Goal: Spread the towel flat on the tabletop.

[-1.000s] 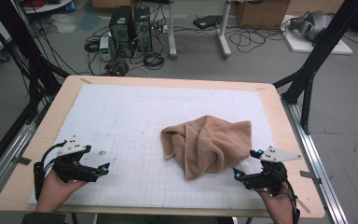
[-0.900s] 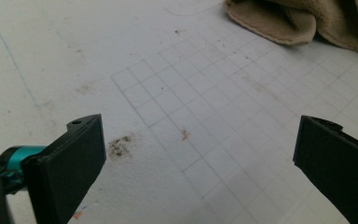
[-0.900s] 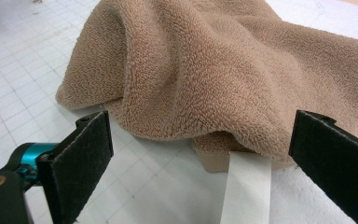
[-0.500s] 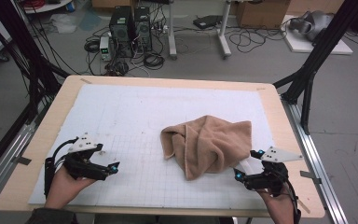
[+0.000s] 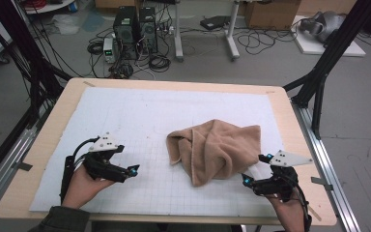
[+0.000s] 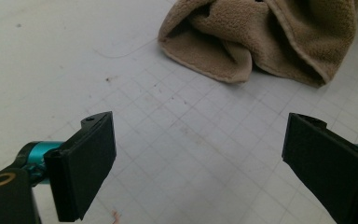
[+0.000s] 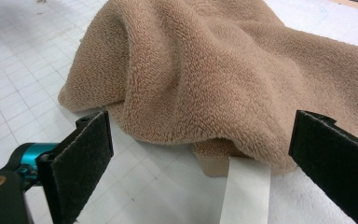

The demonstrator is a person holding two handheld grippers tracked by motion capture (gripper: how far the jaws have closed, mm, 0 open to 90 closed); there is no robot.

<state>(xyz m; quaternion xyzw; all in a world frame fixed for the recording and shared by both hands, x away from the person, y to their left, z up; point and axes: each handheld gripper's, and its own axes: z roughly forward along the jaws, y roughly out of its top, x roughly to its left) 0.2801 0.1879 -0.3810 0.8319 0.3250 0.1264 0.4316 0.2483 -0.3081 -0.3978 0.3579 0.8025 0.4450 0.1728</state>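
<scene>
High view: tan towel (image 5: pixel 218 150) lies crumpled on the white grid mat (image 5: pixel 140 116), right of the mat's middle, near its front edge.
Left gripper (image 5: pixel 131 170): jaws spread wide, empty; sits well left of the towel, pointing toward it.
Right gripper (image 5: pixel 251 180): jaws spread wide, empty; just beside the towel's near right corner, not yet touching cloth.
Right gripper view: towel (image 7: pixel 223 79) heaped just ahead of the jaws; white tag (image 7: pixel 244 191) sticks out from under its near edge.
Step in hand (judged): reaching for the towel to spread or fold it.
Doing it well: bring the right jaws low to the mat, catch one single hem layer beside the tag, not the heap. Left gripper should take the towel's left fold edge (image 6: pixel 200 51).
</scene>
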